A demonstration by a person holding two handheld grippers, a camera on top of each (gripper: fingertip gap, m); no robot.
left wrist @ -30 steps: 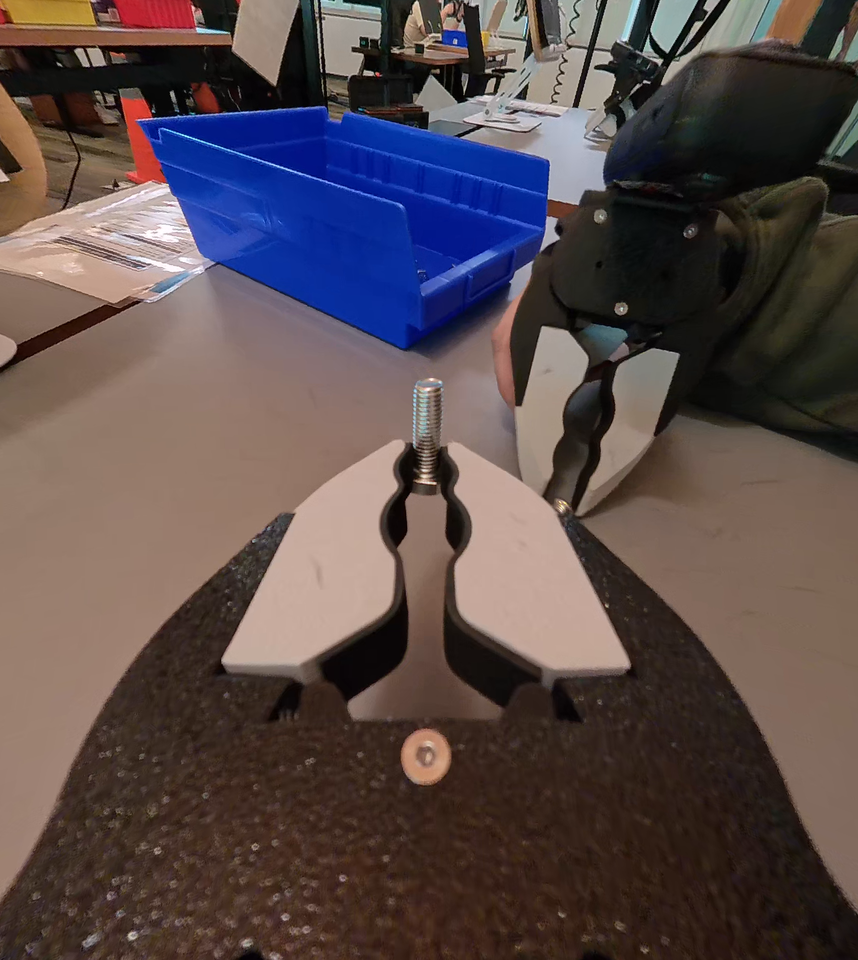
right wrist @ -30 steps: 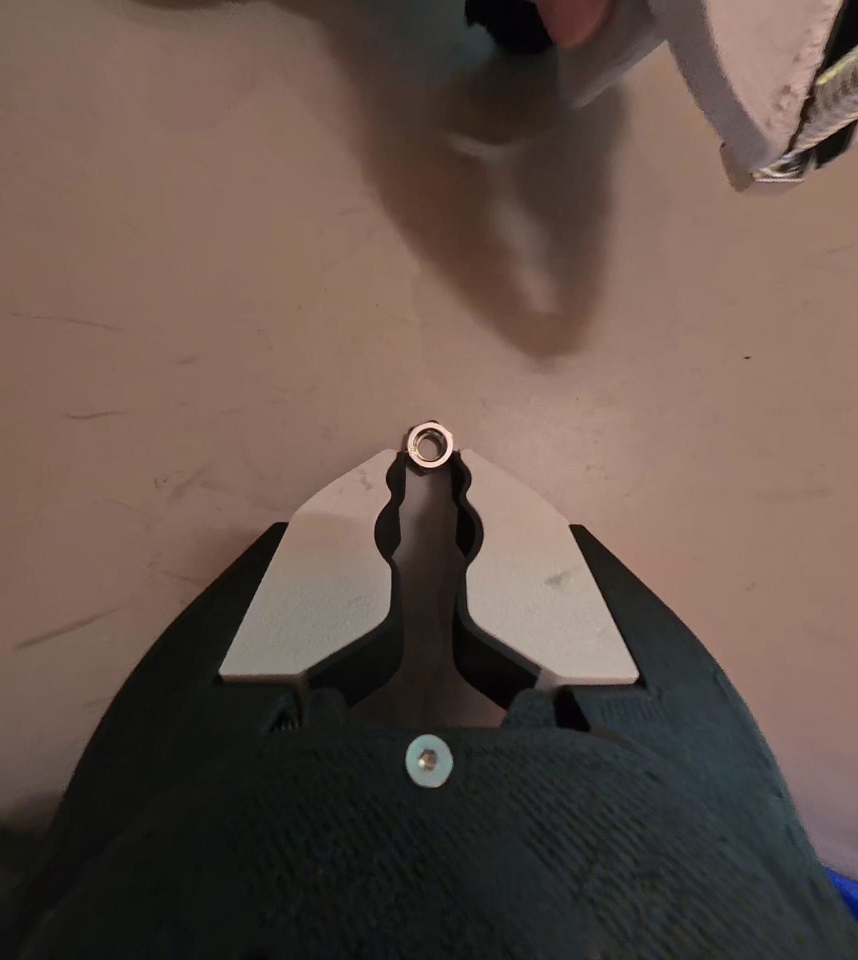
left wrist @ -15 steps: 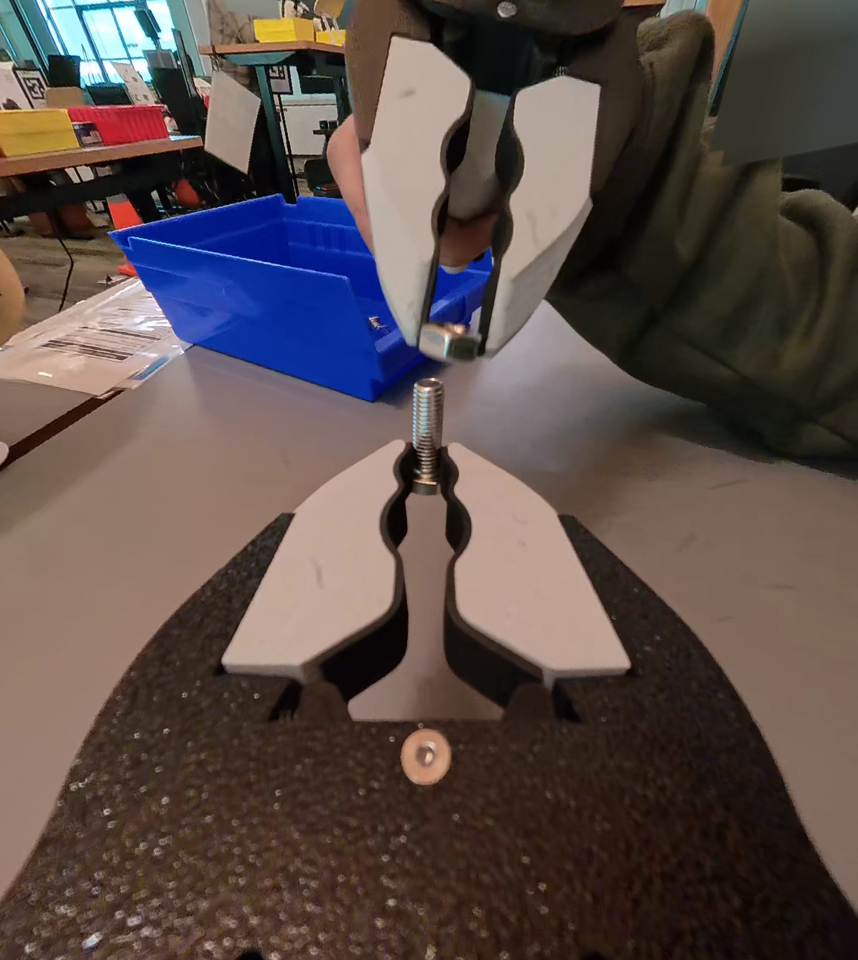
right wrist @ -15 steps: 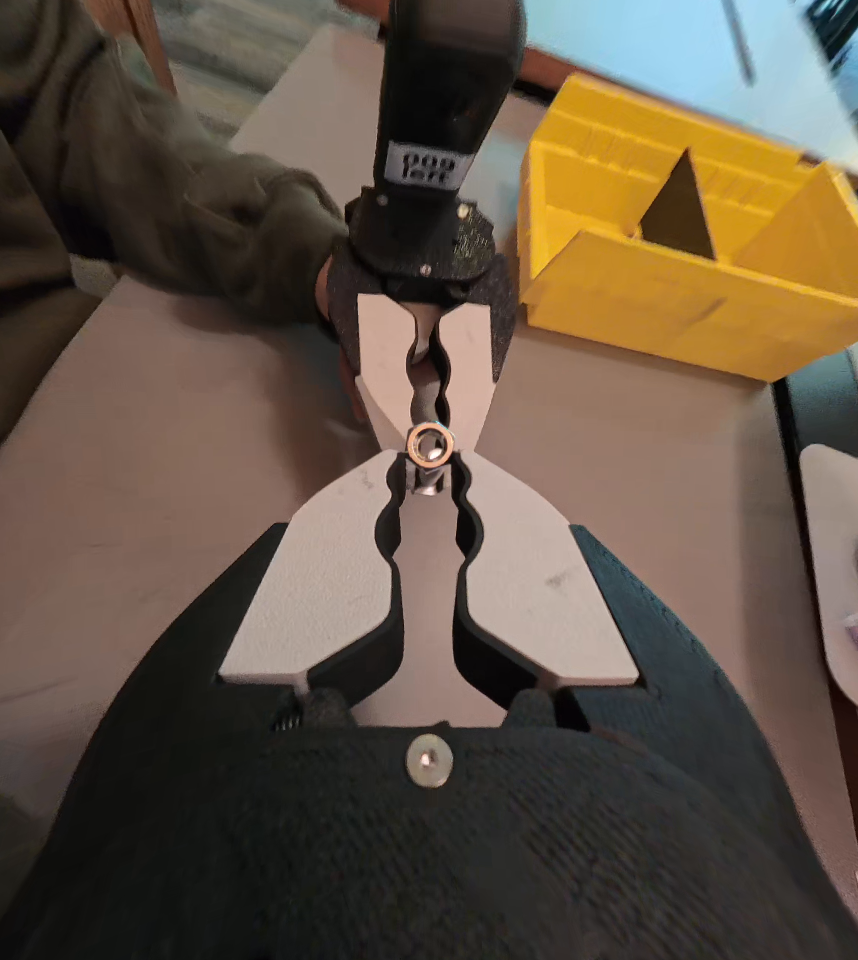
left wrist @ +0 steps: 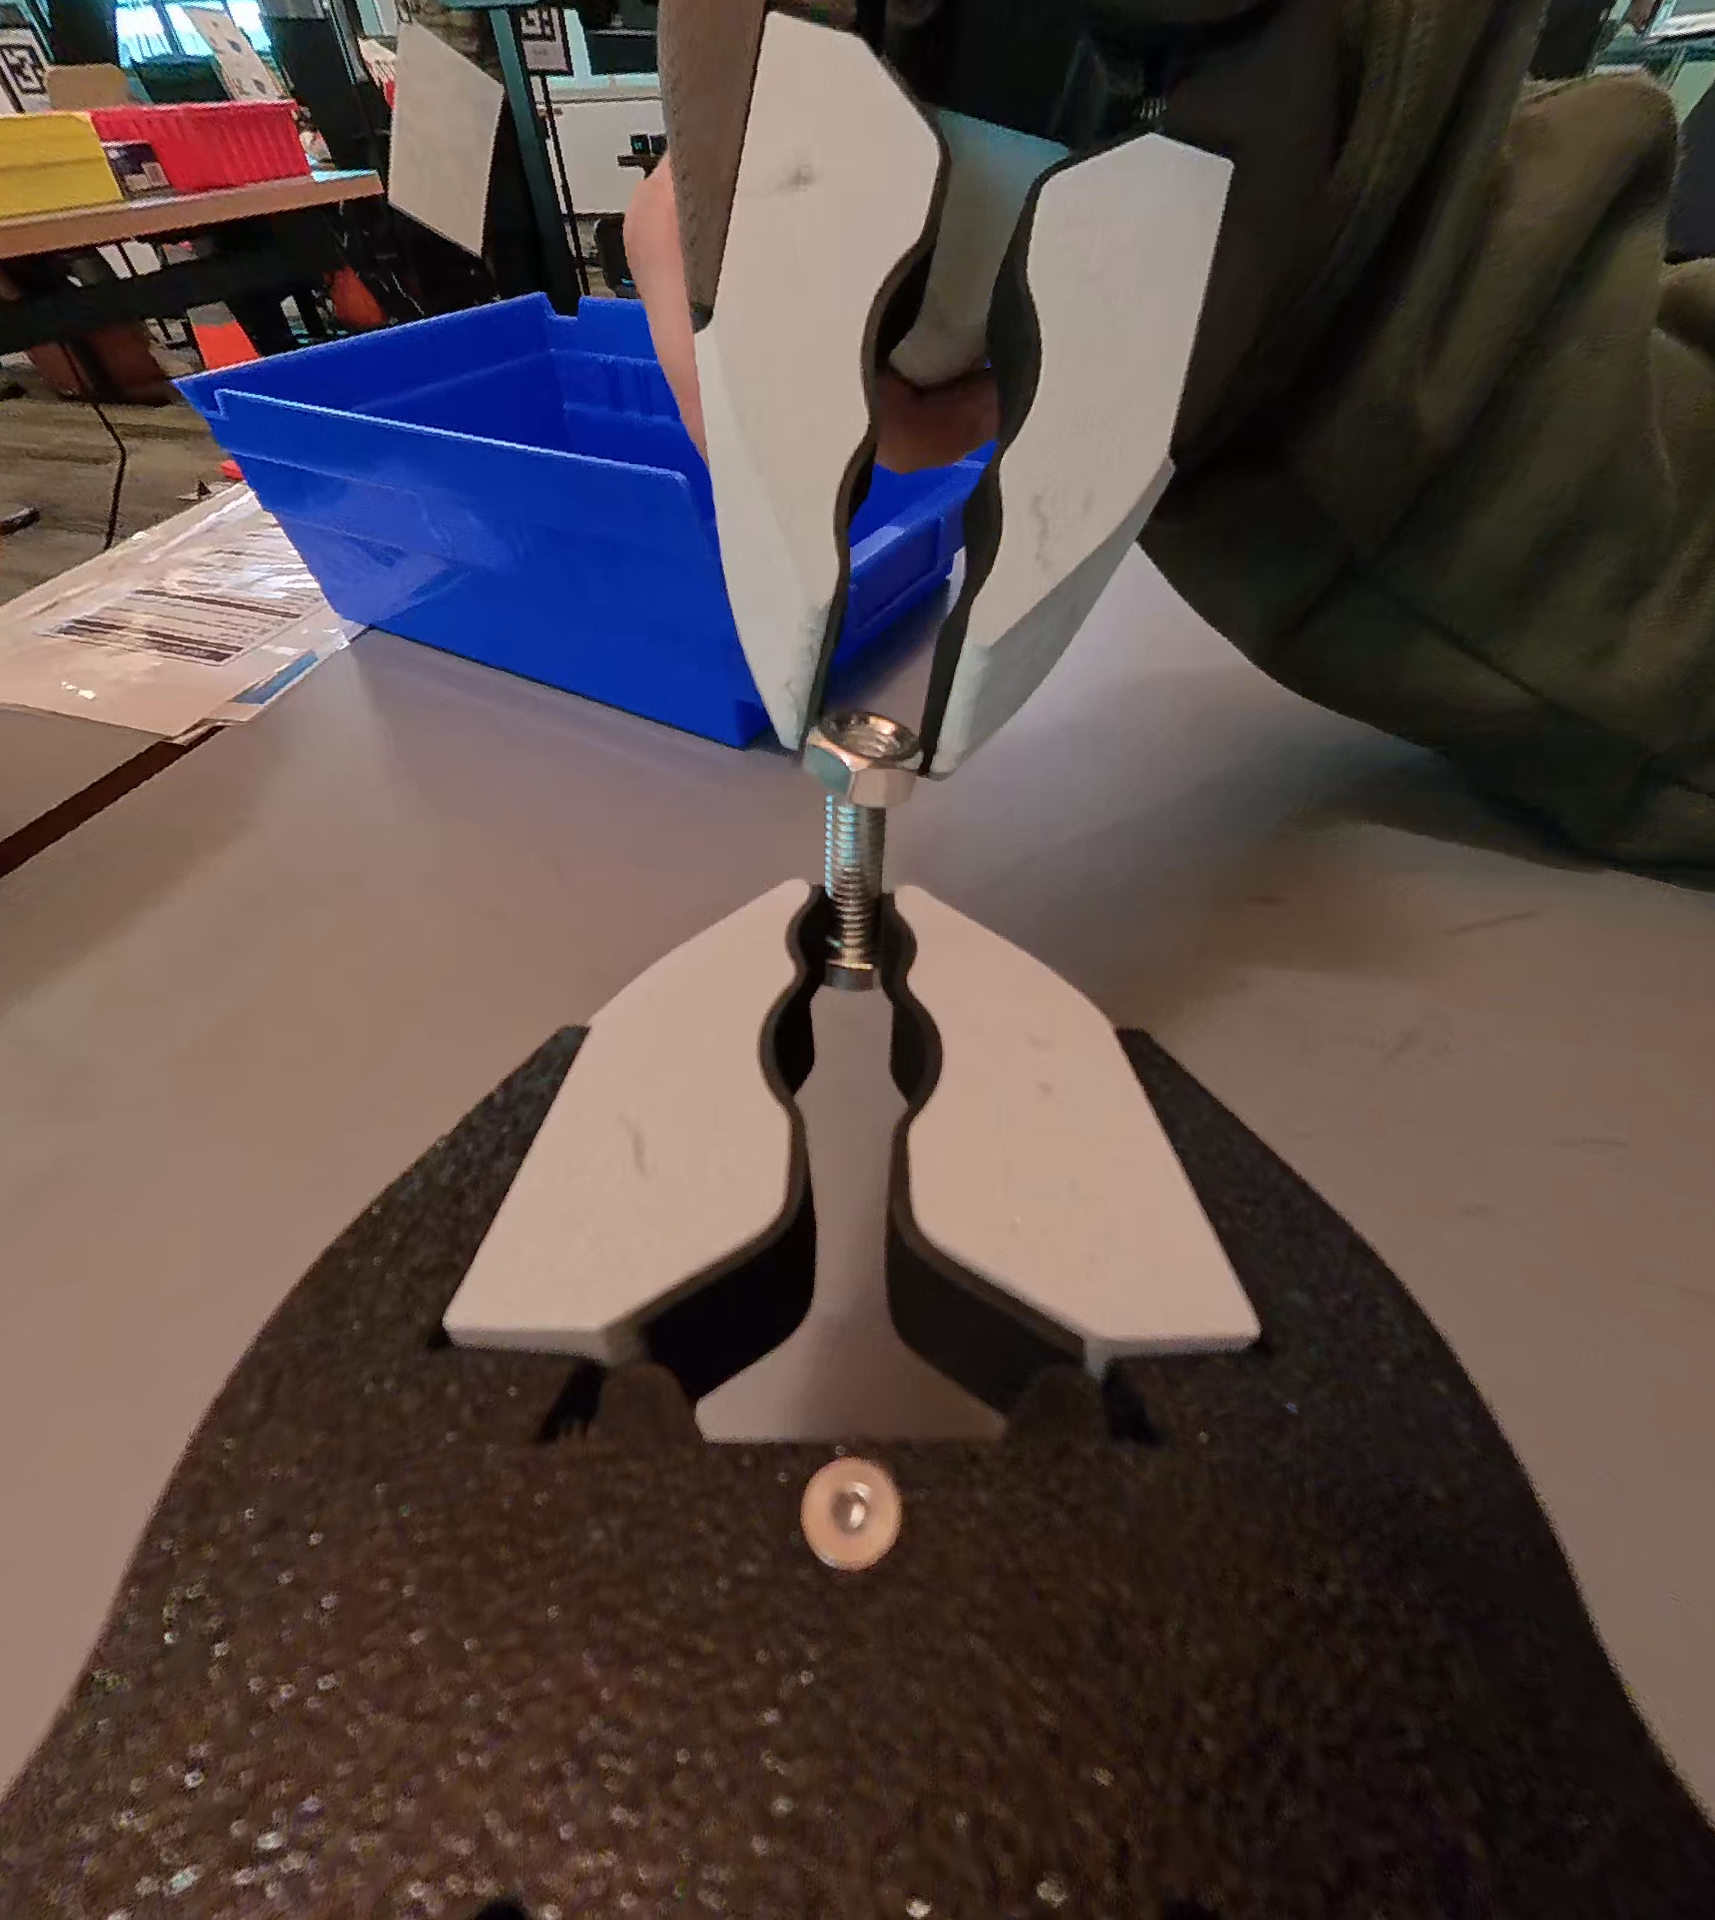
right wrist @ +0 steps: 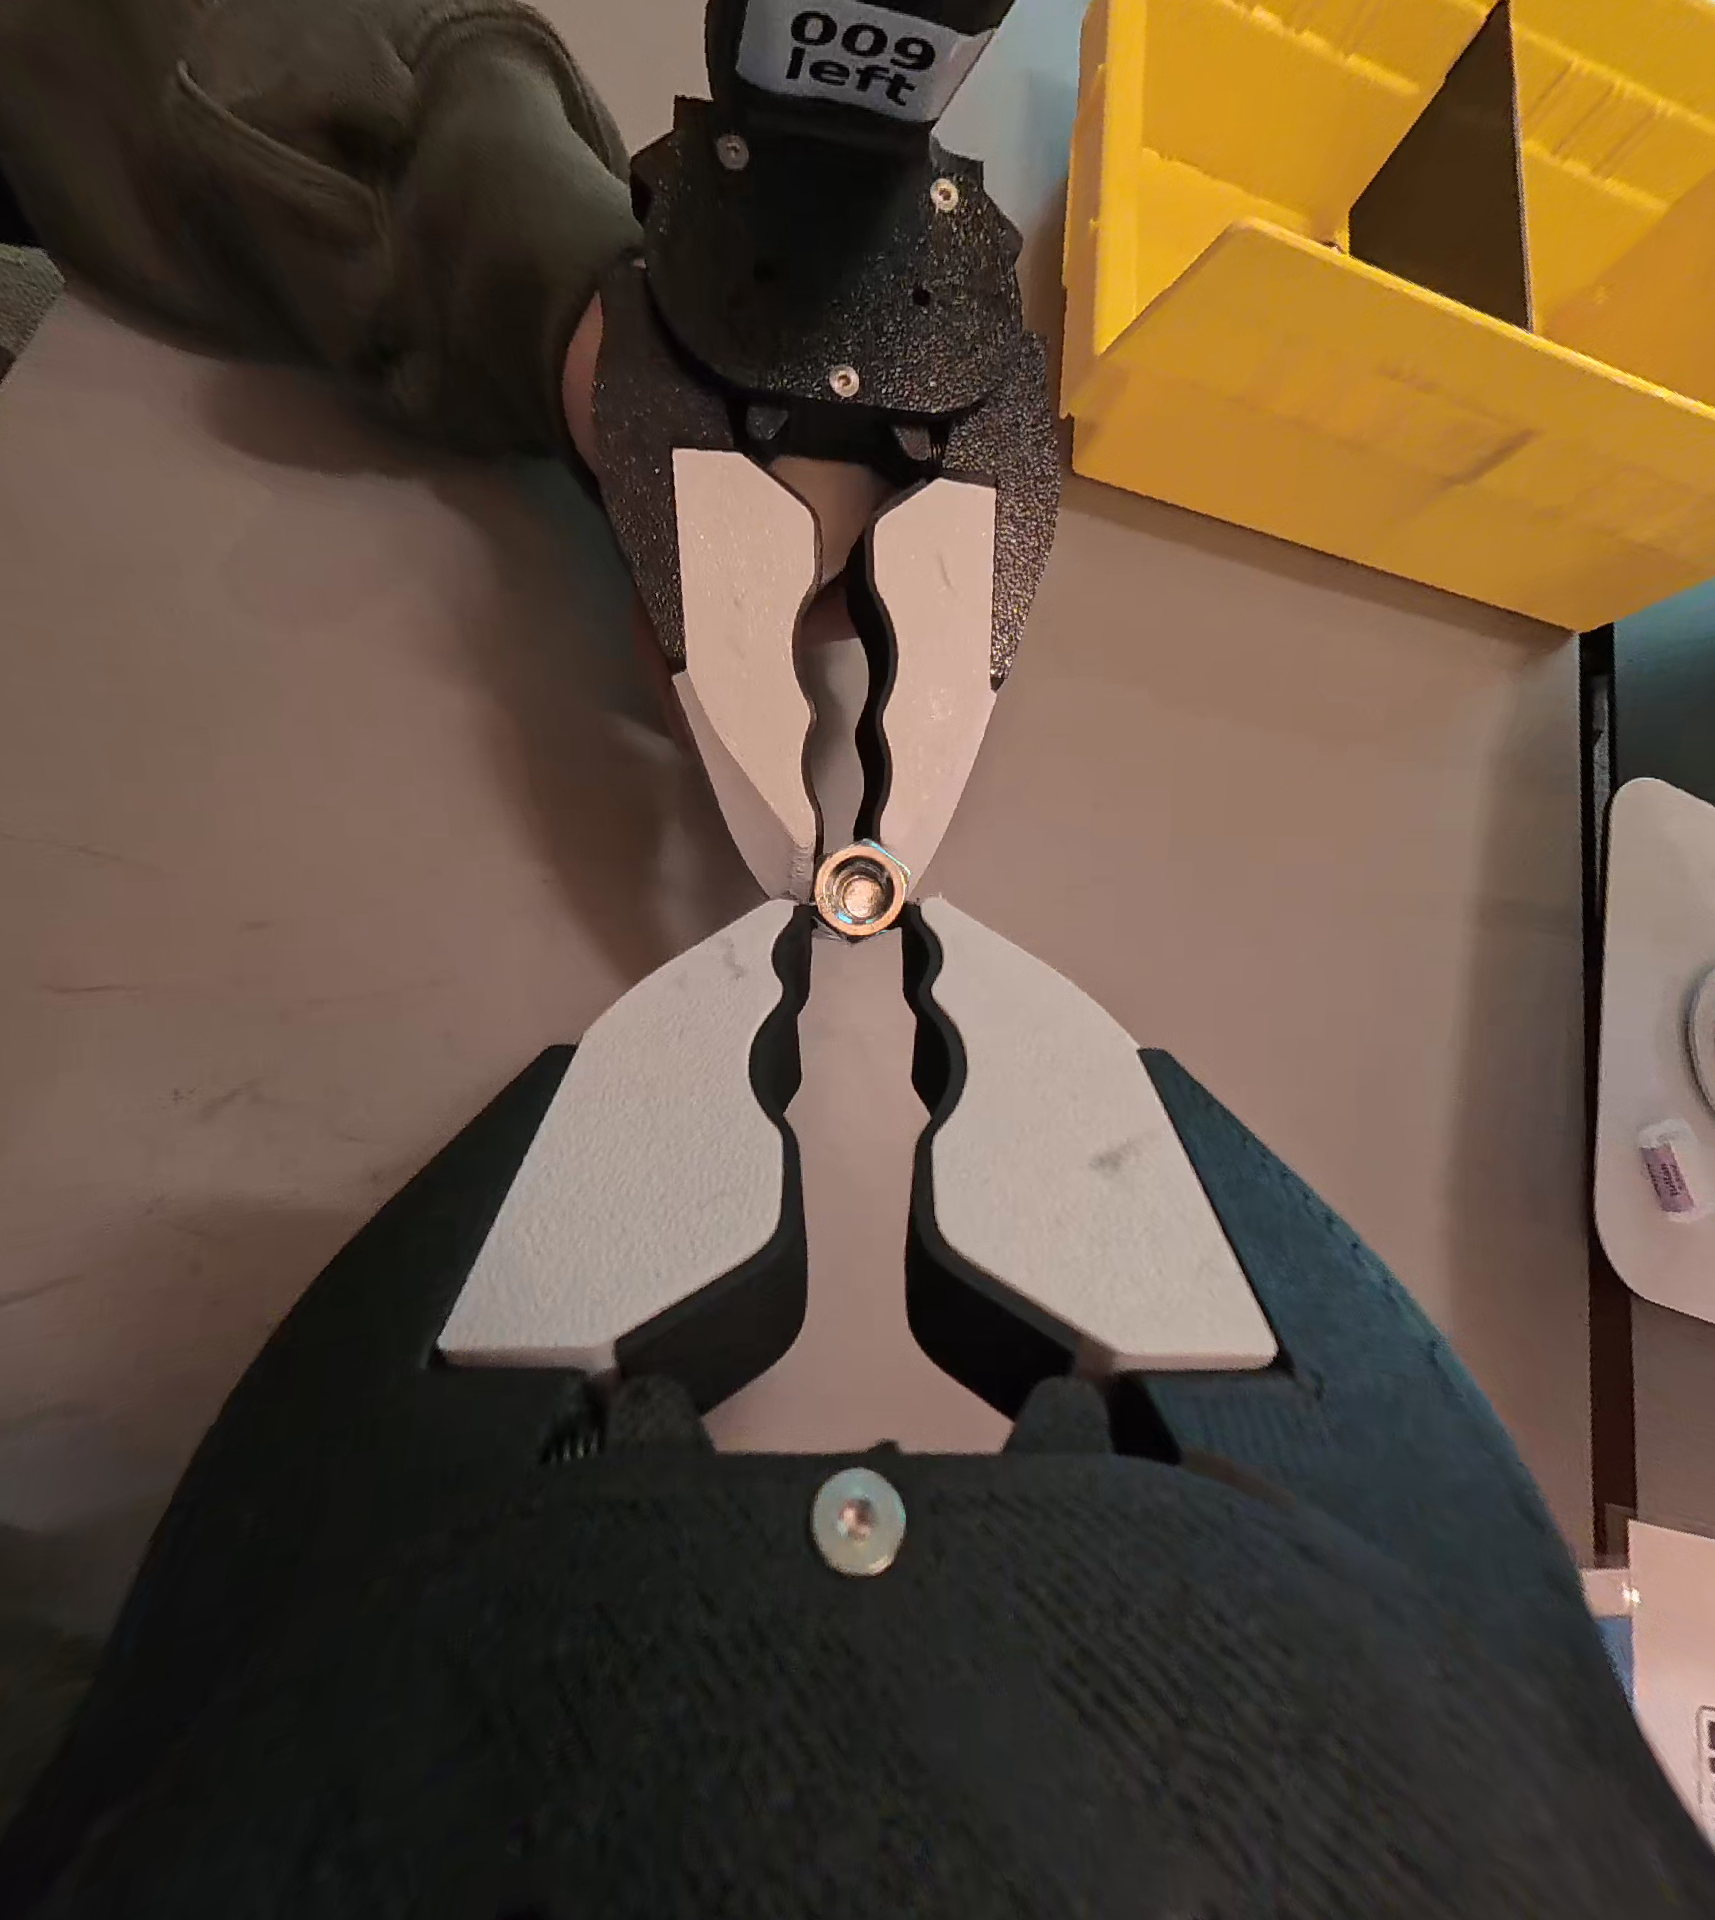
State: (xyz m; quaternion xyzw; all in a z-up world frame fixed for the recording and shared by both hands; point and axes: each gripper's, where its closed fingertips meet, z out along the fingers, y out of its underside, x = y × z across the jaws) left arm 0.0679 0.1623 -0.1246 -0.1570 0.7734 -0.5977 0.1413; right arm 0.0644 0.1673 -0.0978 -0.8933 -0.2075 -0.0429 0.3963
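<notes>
Two tools meet over the grey tabletop (left wrist: 313,883), and the bolt (left wrist: 853,862) is the middle of it all. The left tool (left wrist: 851,914) is pressed together on the lower part of the bolt and holds it upright, thread end up. The right tool (left wrist: 868,743) comes from above, its tips pinching a small six-sided nut (left wrist: 863,753).

What is new is the contact. Half a second ago the nut hung just above the bolt, with a gap between them. Now it sits on the top of the bolt, touching it. In the right wrist view the end of the bolt shows through the hole of the nut (right wrist: 858,896), so the two are lined up well. Whether the thread has caught, I cannot tell. The left tool has not moved on the bolt in this time.

Behind the bolt stands a blue bin (left wrist: 479,520), well apart from it. A yellow bin (right wrist: 1352,416) stands near the hand side of the left tool. A green sleeve (left wrist: 1455,416) reaches in behind the right tool.
</notes>
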